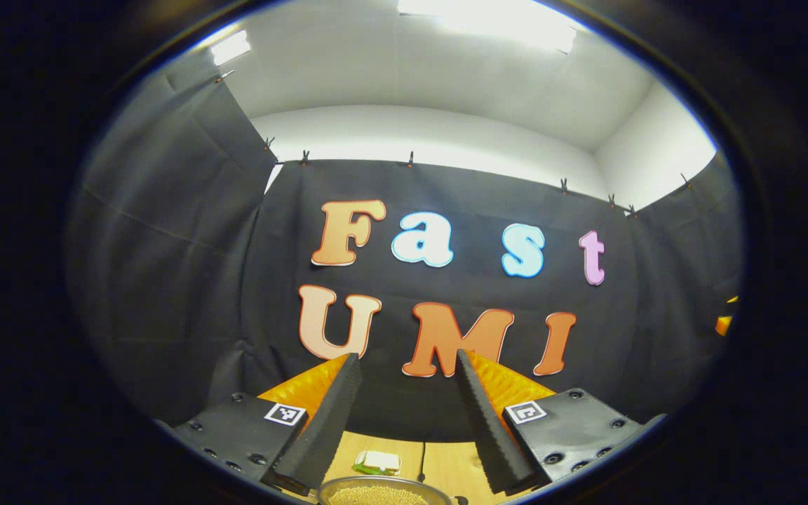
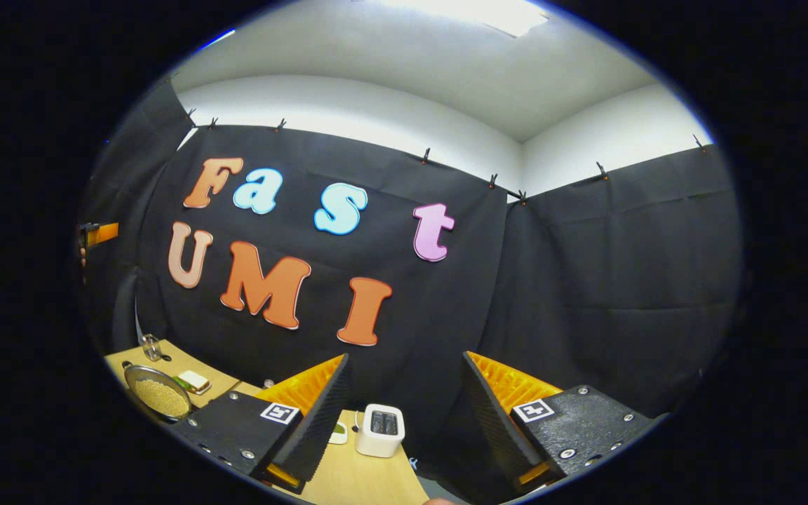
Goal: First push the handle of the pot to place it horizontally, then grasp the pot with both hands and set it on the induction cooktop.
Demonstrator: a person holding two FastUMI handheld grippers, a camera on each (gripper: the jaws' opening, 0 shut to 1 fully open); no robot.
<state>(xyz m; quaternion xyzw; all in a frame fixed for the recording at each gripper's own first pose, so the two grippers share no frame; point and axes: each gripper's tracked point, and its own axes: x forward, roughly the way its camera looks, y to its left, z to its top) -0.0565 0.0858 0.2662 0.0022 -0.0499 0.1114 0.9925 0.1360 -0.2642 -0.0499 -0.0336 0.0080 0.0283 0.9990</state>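
Note:
The pot (image 1: pixel 376 493) is a round metal pan holding pale yellow grains; its rim peeks up at the bottom edge of the left gripper view, just below and between my fingers. My left gripper (image 1: pixel 406 358) is open, raised and aimed at the booth wall, with nothing between its fingers. In the right gripper view the pot (image 2: pixel 157 396) sits far to the left on the wooden table (image 2: pixel 369 477). My right gripper (image 2: pixel 407 358) is also open and empty, held high above the table. The pot's handle is too small to make out.
A small white and green item (image 1: pixel 378 461) lies just behind the pot, also seen in the right gripper view (image 2: pixel 195 381). A white toaster (image 2: pixel 380 429) stands between my right fingers, farther back. A small clear object (image 2: pixel 151 346) sits at the table's far left.

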